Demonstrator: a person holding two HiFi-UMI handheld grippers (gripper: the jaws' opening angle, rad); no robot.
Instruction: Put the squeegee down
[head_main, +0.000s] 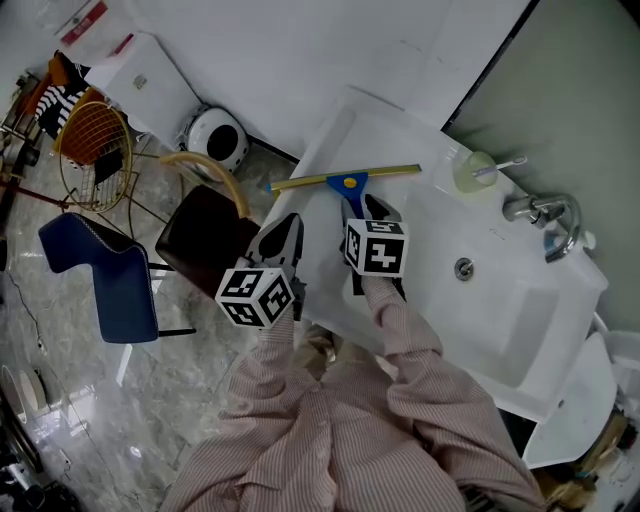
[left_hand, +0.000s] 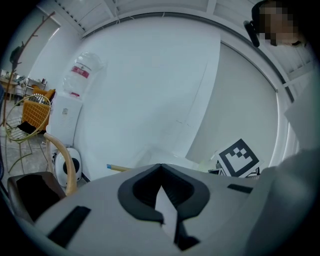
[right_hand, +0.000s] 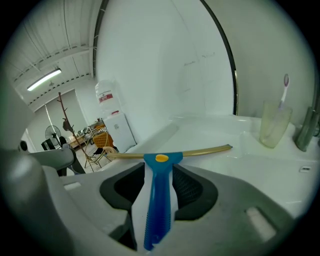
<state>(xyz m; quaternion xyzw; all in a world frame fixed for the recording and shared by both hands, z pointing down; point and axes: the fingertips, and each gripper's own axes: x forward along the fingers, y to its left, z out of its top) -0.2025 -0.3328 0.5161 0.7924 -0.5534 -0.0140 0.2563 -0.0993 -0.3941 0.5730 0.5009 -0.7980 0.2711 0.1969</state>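
STEP IN HAND: release. The squeegee with blue plastic handle and yellow blade bar (head_main: 345, 181) (right_hand: 159, 200) lies on the flat deck of the white ceramic washbasin (head_main: 352, 128) (right_hand: 210, 131), at the corner away from the chrome tap (head_main: 541, 212). The bar runs crosswise. The handle points back toward the operator.

R gripper (head_main: 368, 210) (right_hand: 159, 171): jaws wide apart, handle lying between the black pads. A gap shows on each side, so there is no pad pressure (judged: the deck carries the tool's wt., not the grip).

L gripper (head_main: 283, 228) (left_hand: 160, 167): jaws closed tip to tip w/ nothing between them, hanging off the basin's front edge, apart from the tool.

STATUS: placement appears done, jaws not yet clear of the handle.

NEXT MOVE, REQS:
- Back the R gripper out along the handle axis, or lift straight up.
- Keep the jaws wide and avoid any sideways drift, since a pad catching the handle would swing the bar across the deck.
- Keep away from the translucent cup holding a toothbrush (head_main: 472, 171) (right_hand: 273, 128), which stands near the bar's end.
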